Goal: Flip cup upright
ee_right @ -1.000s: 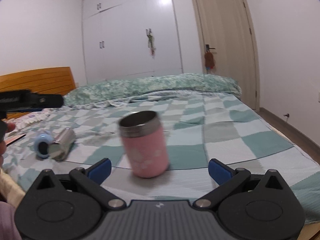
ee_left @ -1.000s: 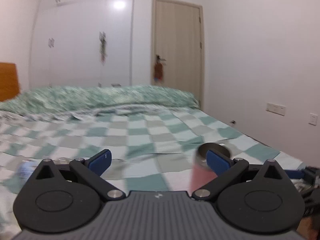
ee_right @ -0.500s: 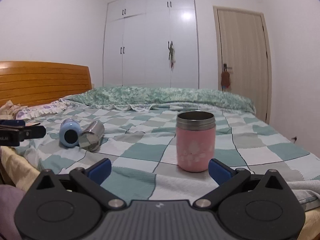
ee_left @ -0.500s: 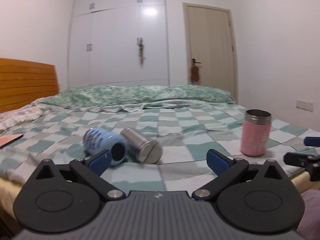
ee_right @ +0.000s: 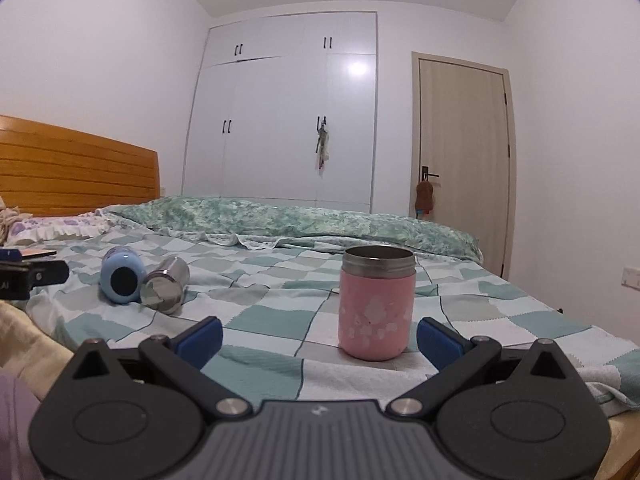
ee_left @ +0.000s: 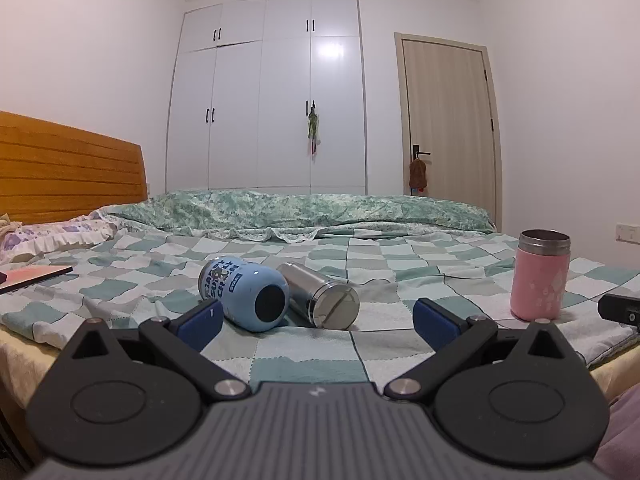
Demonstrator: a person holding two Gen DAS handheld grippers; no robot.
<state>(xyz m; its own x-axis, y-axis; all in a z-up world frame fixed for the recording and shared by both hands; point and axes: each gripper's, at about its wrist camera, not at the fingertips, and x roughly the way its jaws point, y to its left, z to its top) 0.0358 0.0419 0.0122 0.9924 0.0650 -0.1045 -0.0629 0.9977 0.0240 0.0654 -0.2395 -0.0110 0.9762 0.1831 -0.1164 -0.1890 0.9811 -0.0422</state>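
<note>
Nearest us, our left gripper [ee_left: 316,318] is spread wide with nothing between its blue fingers [ee_left: 199,319], and our right gripper [ee_right: 319,335] is likewise released and holds nothing. Just past the right gripper, the pink cup [ee_right: 376,303] stands upright on the checked bedspread [ee_right: 260,320], steel rim up, near the bed's front edge. Ahead of the left gripper, a blue cup [ee_left: 245,293] and a steel cup [ee_left: 324,295] lie on their sides, touching, bottoms toward us. Farther back we see a green quilt [ee_left: 312,210], a wooden headboard [ee_left: 68,168], a white wardrobe [ee_left: 272,96] and a door [ee_left: 448,128].
</note>
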